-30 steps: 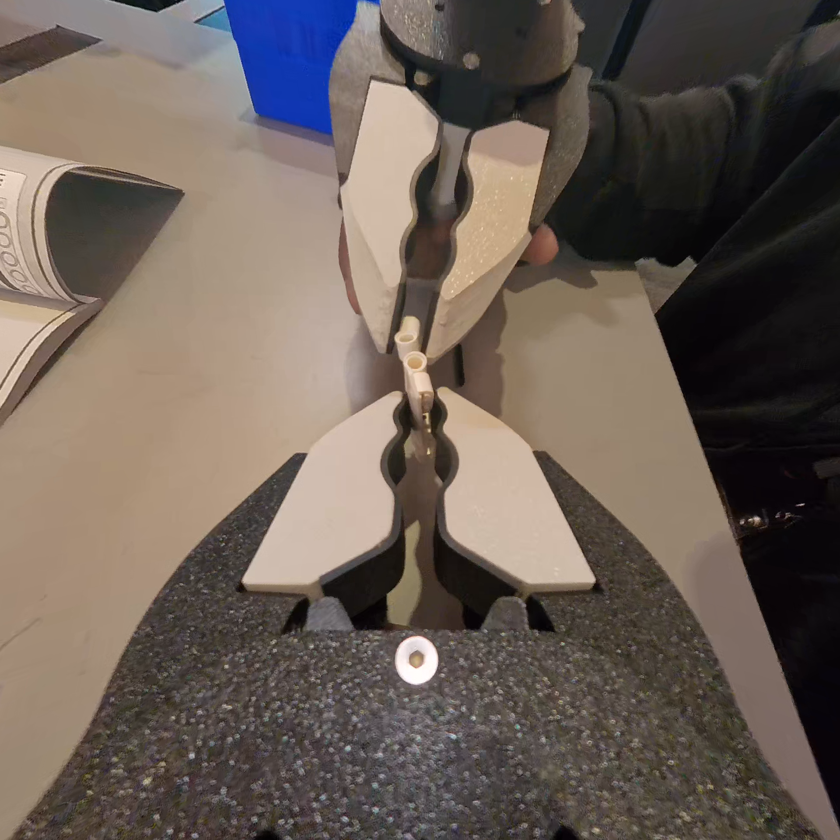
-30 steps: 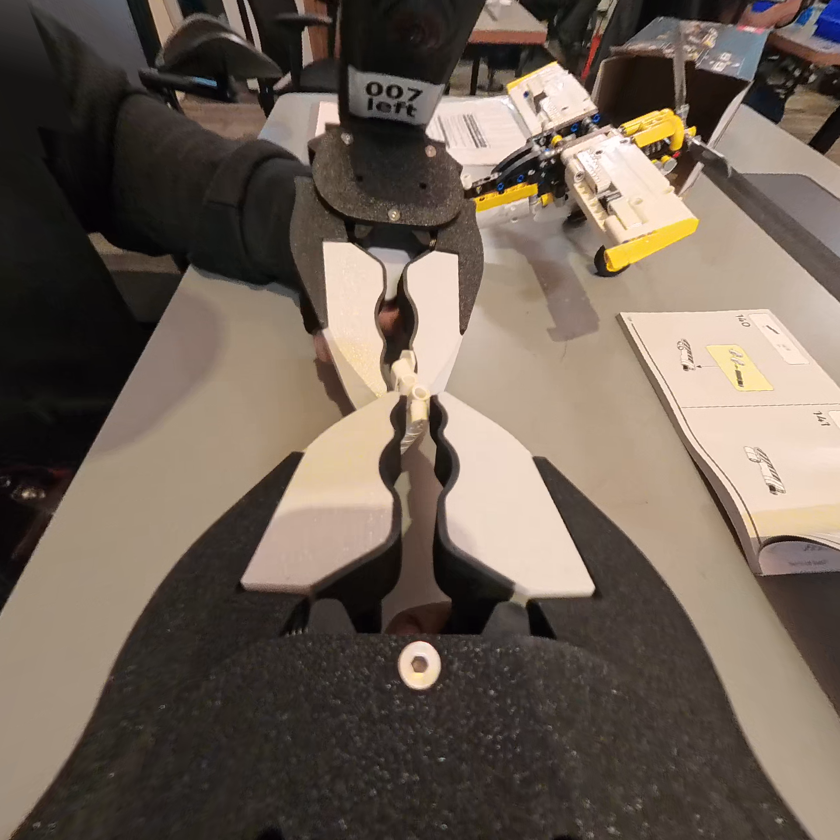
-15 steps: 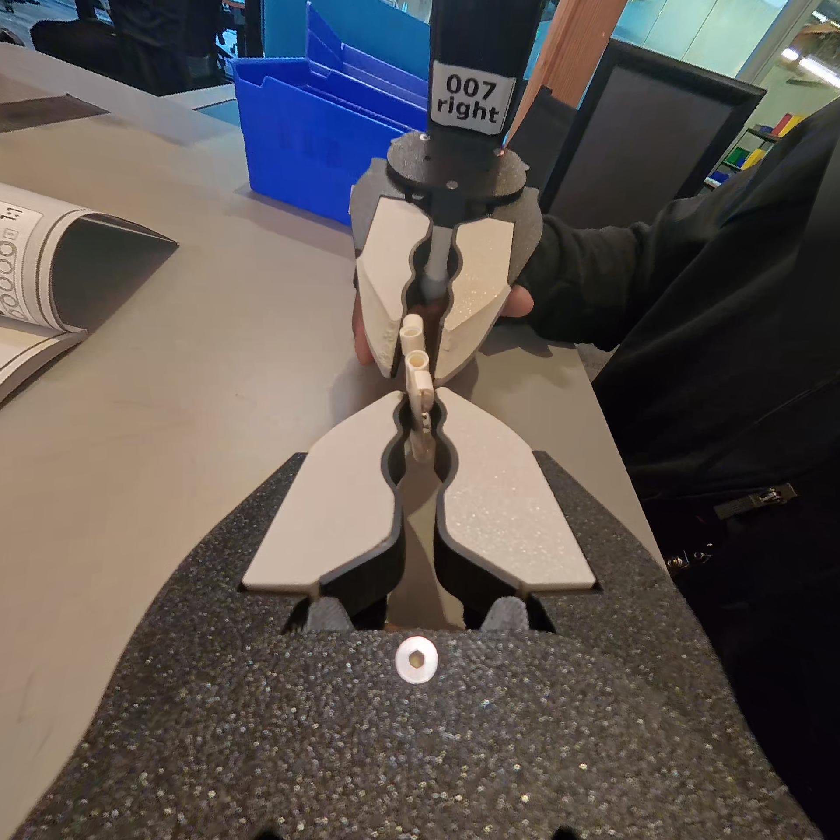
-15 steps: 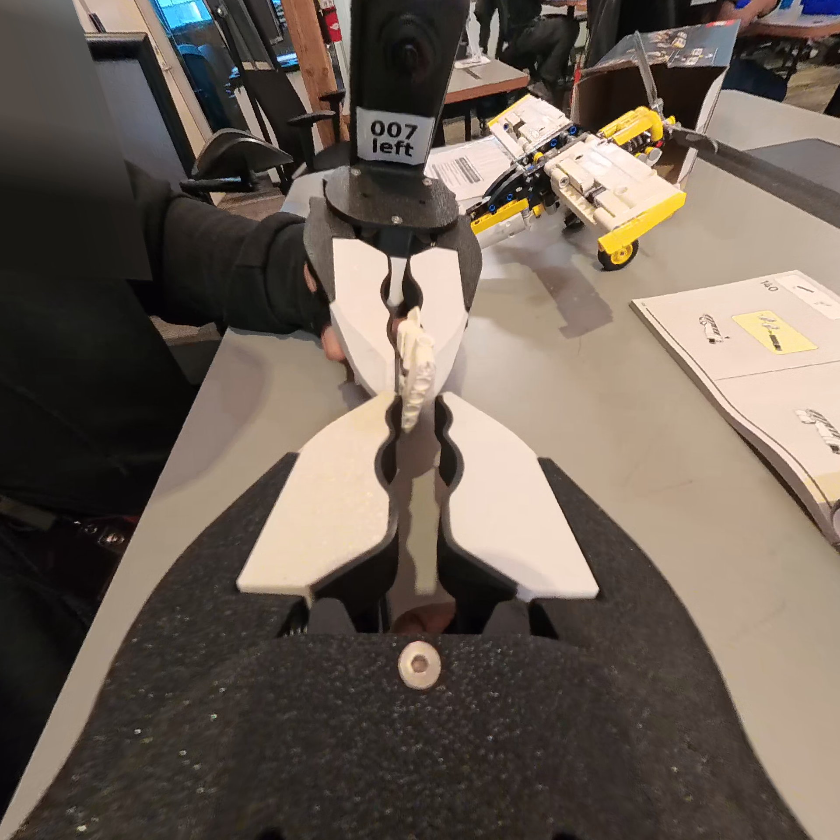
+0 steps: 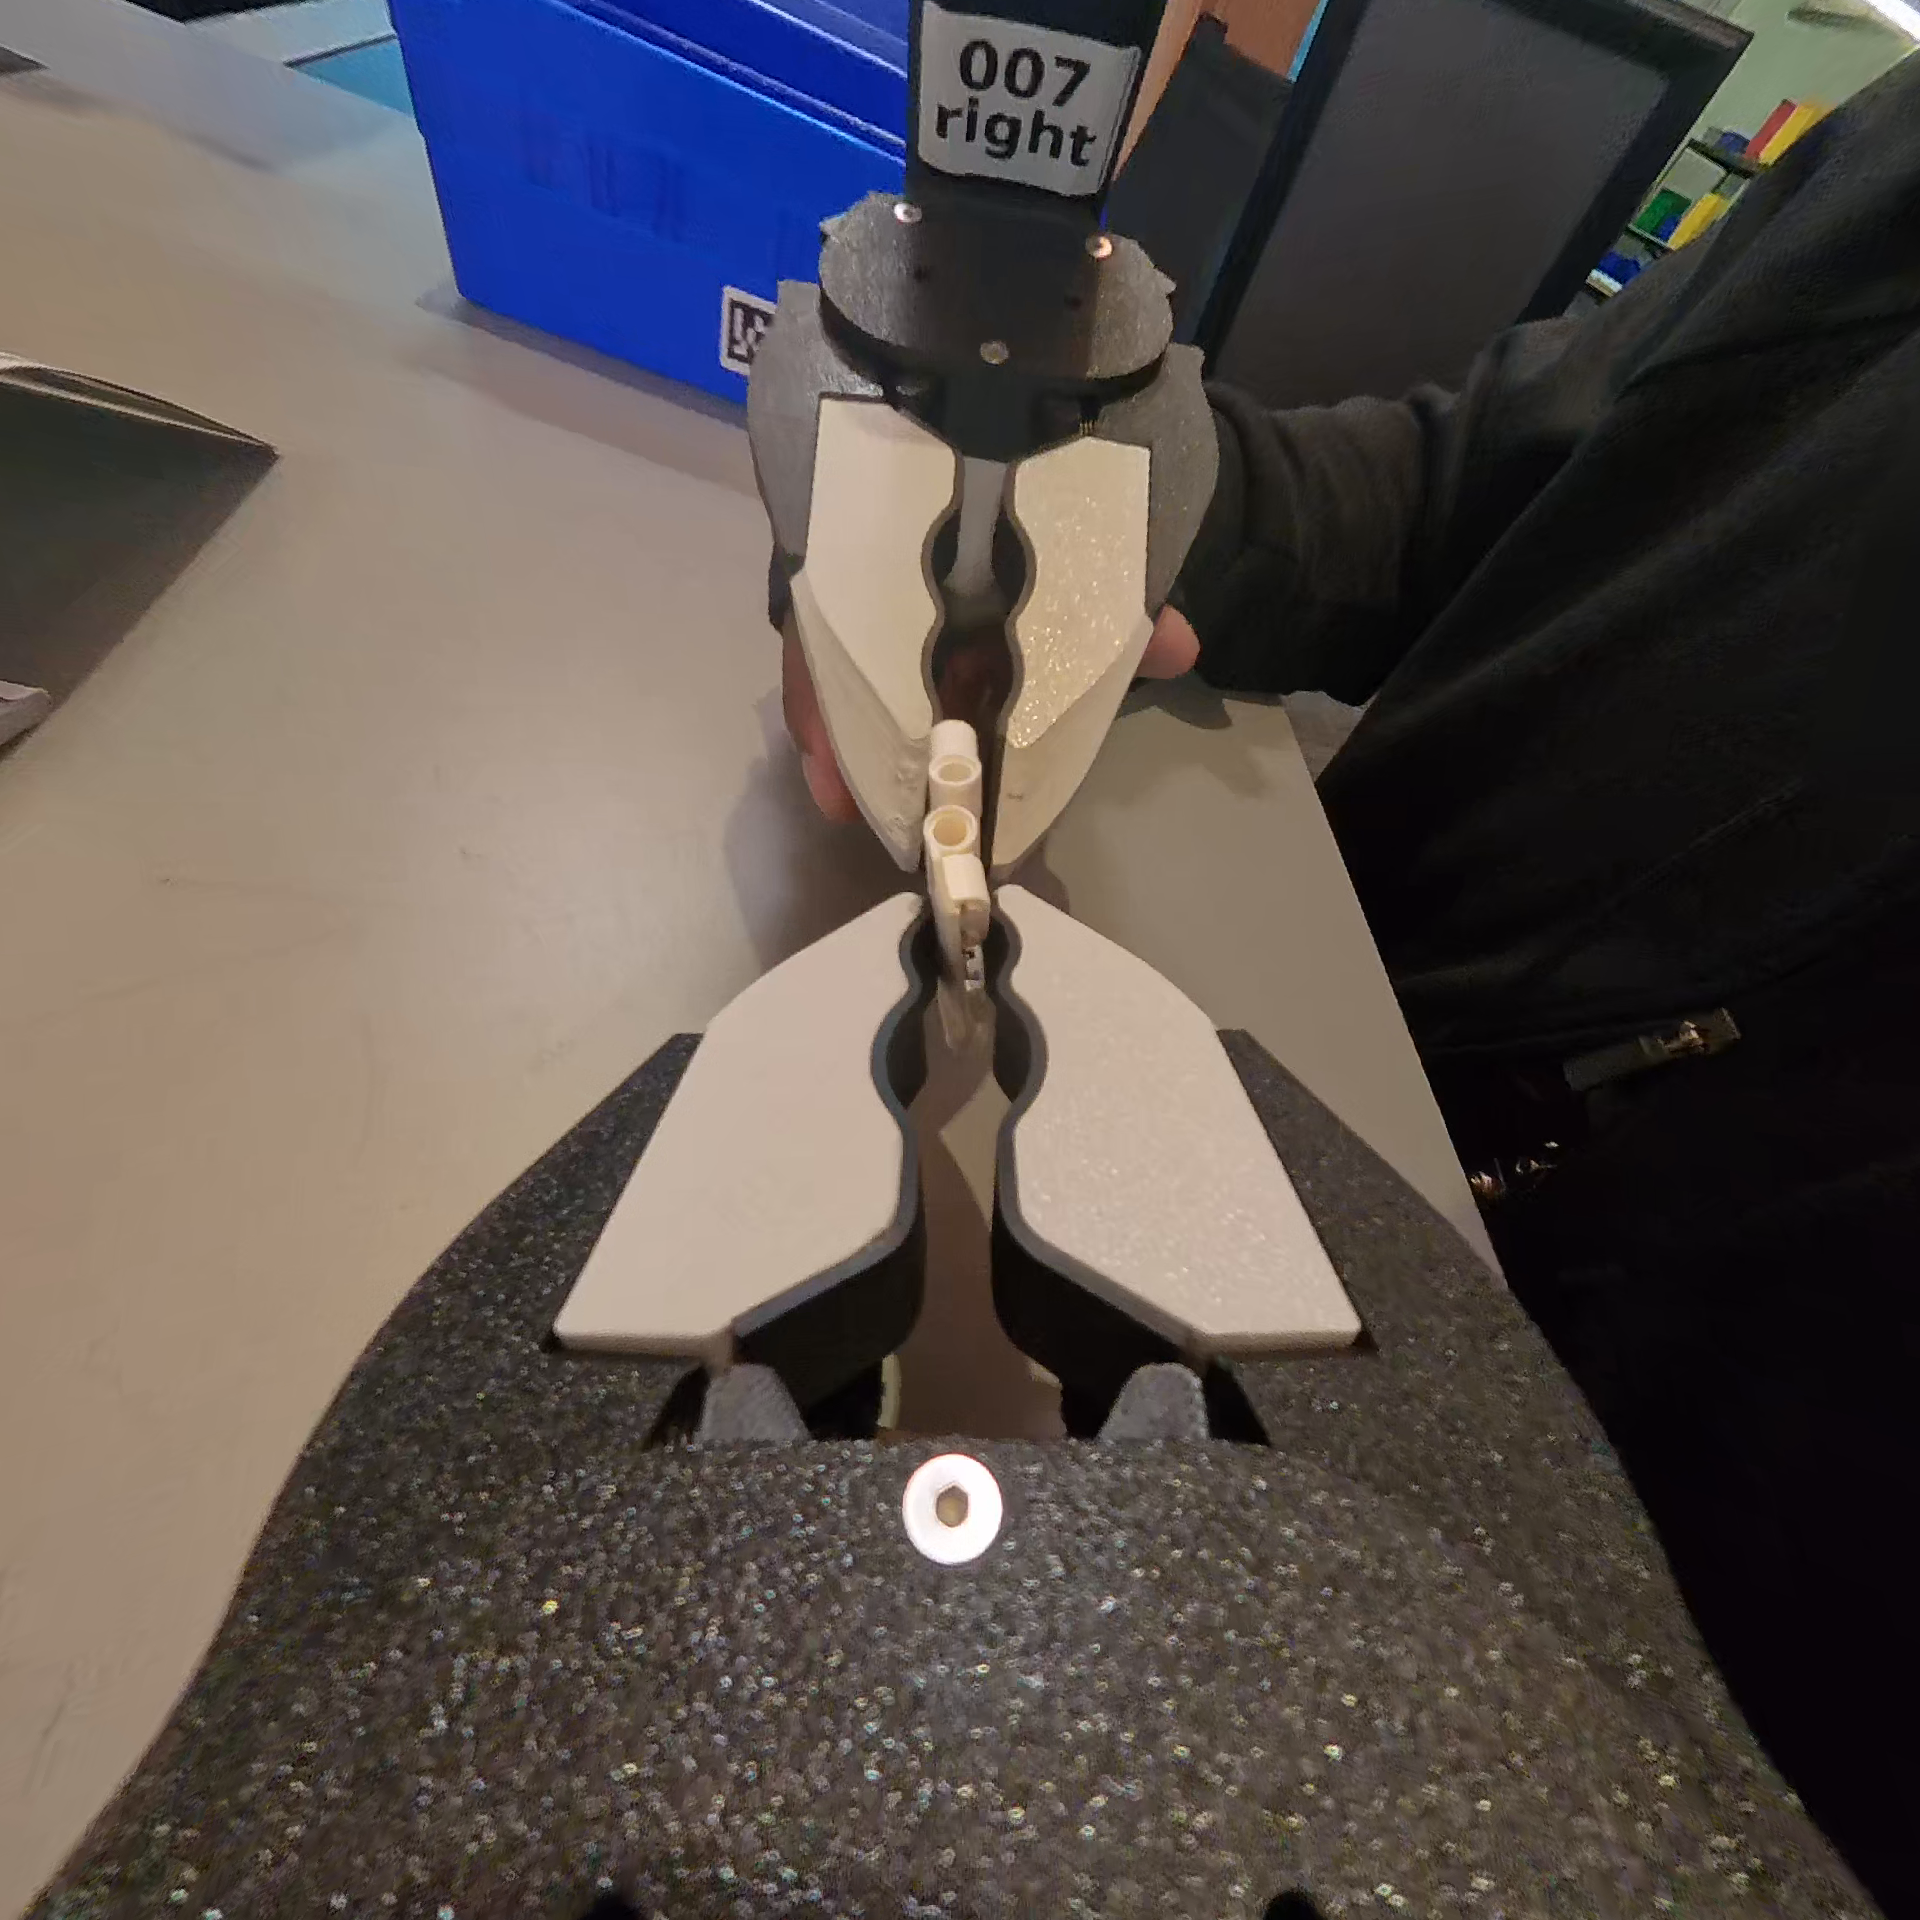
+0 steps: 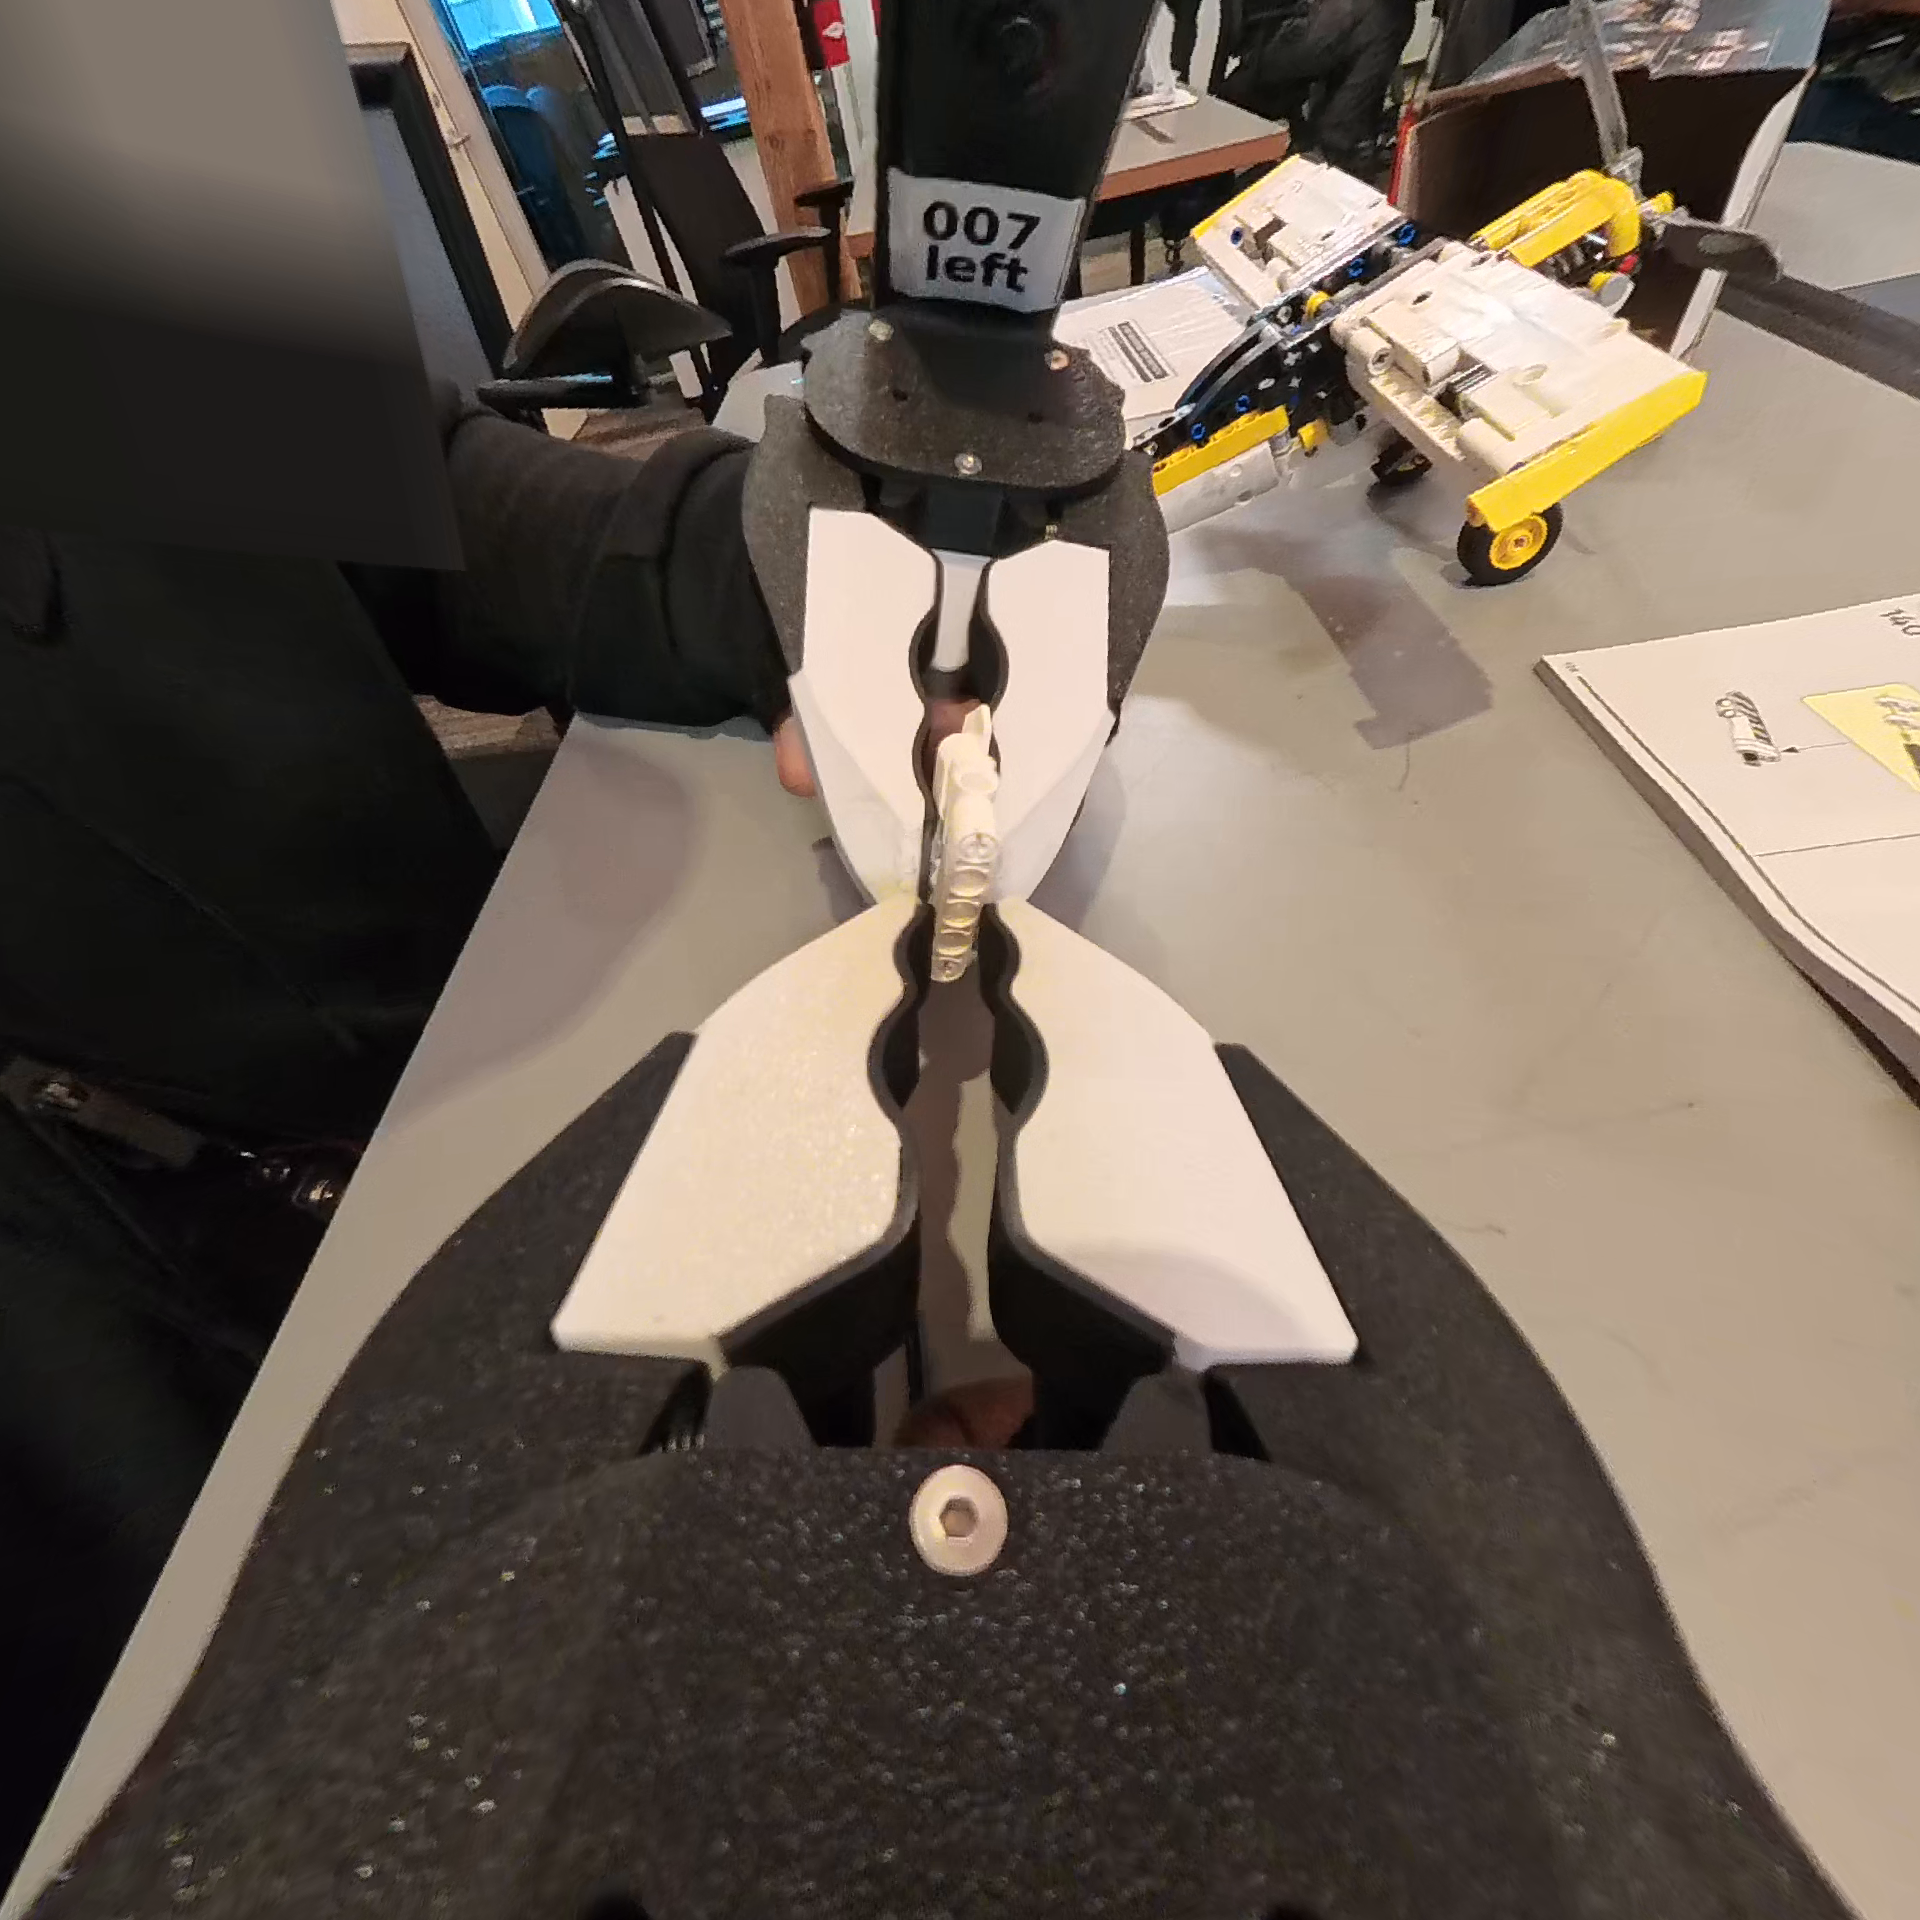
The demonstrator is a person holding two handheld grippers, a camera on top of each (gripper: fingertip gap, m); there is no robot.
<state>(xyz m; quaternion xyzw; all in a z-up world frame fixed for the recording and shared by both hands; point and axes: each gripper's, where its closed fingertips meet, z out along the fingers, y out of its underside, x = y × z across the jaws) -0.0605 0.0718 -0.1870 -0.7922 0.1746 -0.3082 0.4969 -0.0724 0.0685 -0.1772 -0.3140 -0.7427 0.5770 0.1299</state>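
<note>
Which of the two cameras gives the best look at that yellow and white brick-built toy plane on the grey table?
The right wrist view: the yellow and white brick-built toy plane stands in full sight at the far right, beyond both grippers. The left wrist view faces the other way and shows none of it.

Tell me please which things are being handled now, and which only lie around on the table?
Handled:
- left gripper and right gripper, tip to tip
- white plastic piece clamped in both

Lying around:
- blue bin
- yellow-white toy plane
- open booklet
- cardboard box
- grey table

Cream holed plastic piece (image 5: 956,831) clamped btwn both grippers' jaws, above table.
</note>
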